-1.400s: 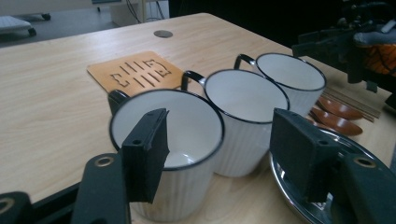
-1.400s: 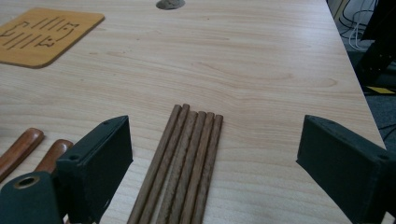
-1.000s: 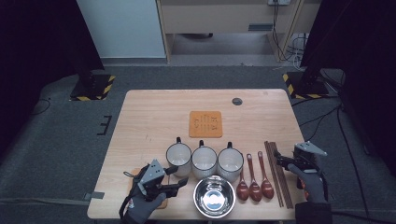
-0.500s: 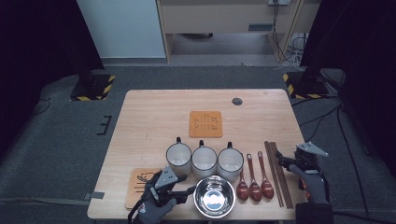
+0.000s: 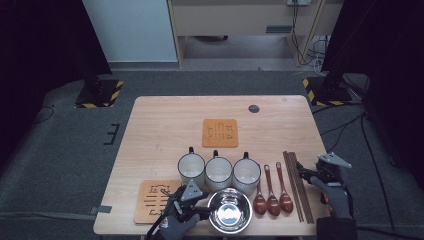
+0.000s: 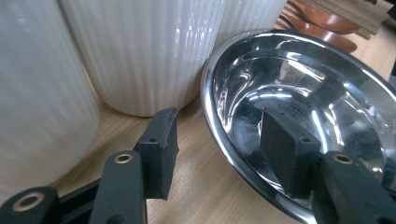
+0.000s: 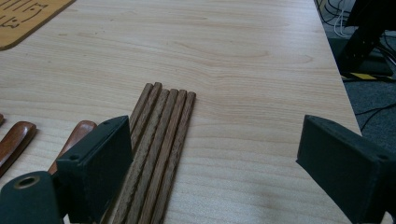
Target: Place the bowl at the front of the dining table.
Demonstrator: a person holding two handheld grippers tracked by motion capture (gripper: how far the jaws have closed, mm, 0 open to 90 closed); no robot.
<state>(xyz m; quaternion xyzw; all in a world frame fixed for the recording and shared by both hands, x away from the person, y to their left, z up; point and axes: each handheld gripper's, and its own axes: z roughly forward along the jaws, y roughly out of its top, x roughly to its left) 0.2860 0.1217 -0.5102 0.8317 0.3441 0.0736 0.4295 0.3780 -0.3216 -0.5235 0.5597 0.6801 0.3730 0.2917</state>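
Note:
A steel bowl (image 5: 229, 210) sits at the table's front edge, before three white ribbed mugs (image 5: 218, 172). My left gripper (image 5: 202, 212) lies low at the bowl's left side. In the left gripper view its jaws straddle the bowl's rim (image 6: 212, 100), one pad on the table outside and the other inside the bowl (image 6: 303, 93). The jaws have just been closing, but neither pad presses on the rim. My right gripper (image 5: 310, 175) stands open at the table's right edge, just over the wooden chopsticks (image 7: 161, 135), and holds nothing.
Three wooden spoons (image 5: 271, 192) lie between the bowl and the chopsticks (image 5: 298, 185). One orange trivet (image 5: 155, 200) lies at the front left, another (image 5: 219, 132) in the middle of the table. A small dark disc (image 5: 254, 108) sits at the back.
My left gripper has moved right and down, off the front-left trivet and onto the bowl's left rim. The right gripper has stayed put.

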